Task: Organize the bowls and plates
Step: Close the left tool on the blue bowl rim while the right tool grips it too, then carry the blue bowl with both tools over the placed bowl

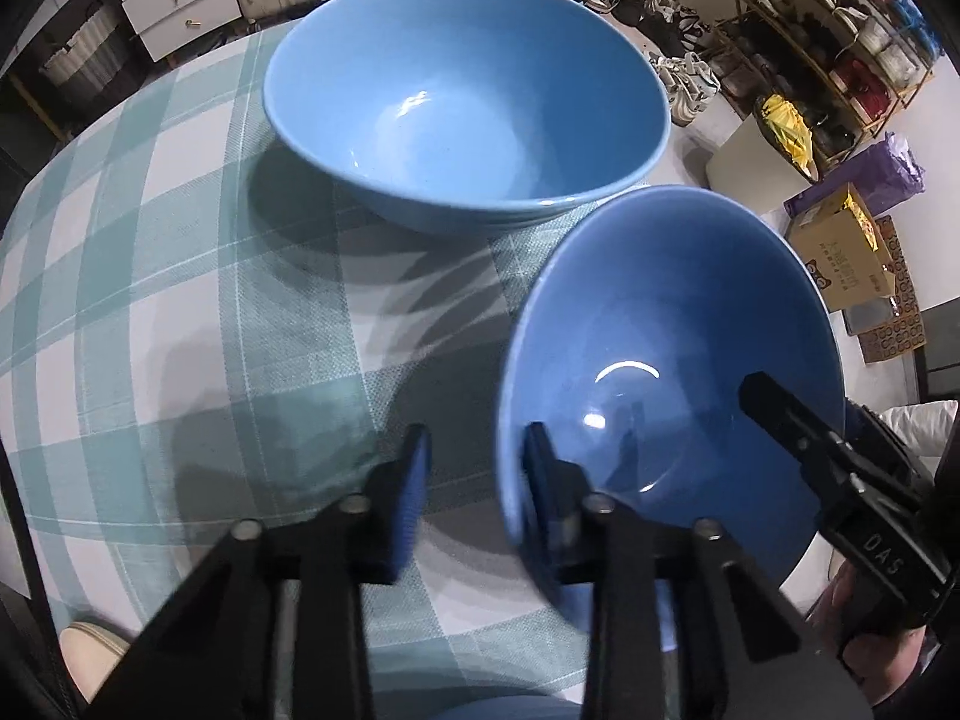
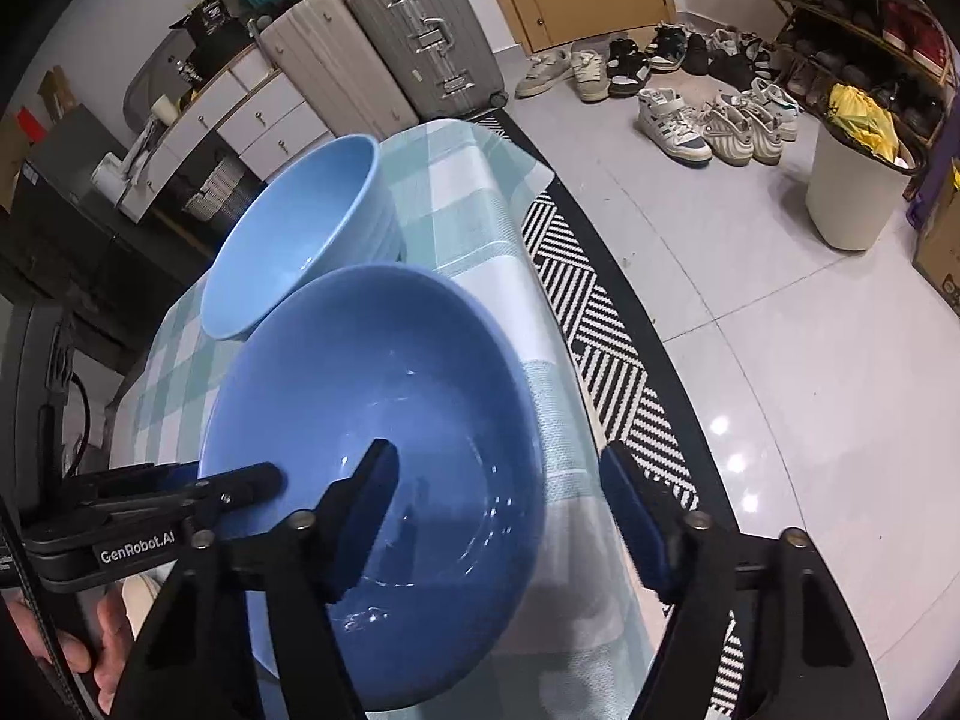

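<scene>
**Though straddled at both rims, not yet gripped**

Nearest, at the left gripper: jaws narrowed but not clamped, set astride the left rim of the dark bowl, with one pad against the inner wall and the other clear of the outside. No squeeze to be seen there yet.

Just beside, at the right gripper: jaws wide open across the opposite rim, with one pad down inside the dark bowl and the other outside, over the cloth. Touching nothing, as far as can be told.

Between the two: dark bowl near the front right edge of the surface, mouth up, empty. Perhaps tipped a little; too warped and blurred at the near rim to say.

Further back: light bowl, the larger of the pair, upright and empty on the checked cloth, just beside the dark bowl, rims close, possibly touching.

No plates anywhere in view.

Judged from this: early in the job. Nothing stacked or nested so far. Left to do, most likely: close on the dark bowl, lift it with both hands, and set it inside the light bowl. Worth minding: a smooth glazed wall and a spot close to the edge.
</scene>
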`<state>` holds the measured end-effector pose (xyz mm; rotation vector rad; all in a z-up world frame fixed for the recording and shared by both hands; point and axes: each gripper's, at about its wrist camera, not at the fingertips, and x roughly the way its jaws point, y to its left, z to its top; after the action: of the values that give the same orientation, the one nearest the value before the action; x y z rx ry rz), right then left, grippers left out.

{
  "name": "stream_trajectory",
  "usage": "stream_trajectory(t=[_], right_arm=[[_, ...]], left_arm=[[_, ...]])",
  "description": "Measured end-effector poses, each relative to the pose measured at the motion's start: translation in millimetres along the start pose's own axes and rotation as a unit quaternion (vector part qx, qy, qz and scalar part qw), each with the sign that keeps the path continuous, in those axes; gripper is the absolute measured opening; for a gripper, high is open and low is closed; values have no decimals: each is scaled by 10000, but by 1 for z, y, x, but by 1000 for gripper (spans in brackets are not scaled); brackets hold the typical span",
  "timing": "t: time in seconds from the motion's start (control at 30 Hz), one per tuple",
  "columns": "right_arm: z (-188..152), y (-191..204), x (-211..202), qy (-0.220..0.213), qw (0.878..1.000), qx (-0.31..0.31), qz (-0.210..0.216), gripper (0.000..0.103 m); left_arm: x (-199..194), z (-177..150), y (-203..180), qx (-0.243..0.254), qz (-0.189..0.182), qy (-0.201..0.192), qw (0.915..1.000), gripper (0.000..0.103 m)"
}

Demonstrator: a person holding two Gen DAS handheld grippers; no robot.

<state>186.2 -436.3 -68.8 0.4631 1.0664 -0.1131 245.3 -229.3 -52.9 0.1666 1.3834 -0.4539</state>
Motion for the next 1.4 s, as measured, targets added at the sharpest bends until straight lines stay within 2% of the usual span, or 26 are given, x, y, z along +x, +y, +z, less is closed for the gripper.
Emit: stream_trajectory(t=[0.07,0.13,0.33,0.53,0.8,1.4], right_arm=[[-1,5,0,46,10000,-47,2,55],[-4,8,1,113,9999,-83,-33,50],[-9,18,-2,227,9995,-234,-41,29],[-16,31,-9,241,9986,-419,-238,18],[-18,39,-19,189,9984,-454,-277,15],[-26,62,-47,-36,9974,-671,-252,15]], left_arm=[[-1,-1,1,-25,56,-48,10000,18],[-3,-1,2,-34,6,-43,10000,12],[-6,-6,6,-71,-30,-23,10000,12],[-12,-9,9,-132,-47,-48,9999,11],[-22,-13,15,-205,-60,-114,9997,11],[-53,-28,26,-346,-177,-395,9985,11]])
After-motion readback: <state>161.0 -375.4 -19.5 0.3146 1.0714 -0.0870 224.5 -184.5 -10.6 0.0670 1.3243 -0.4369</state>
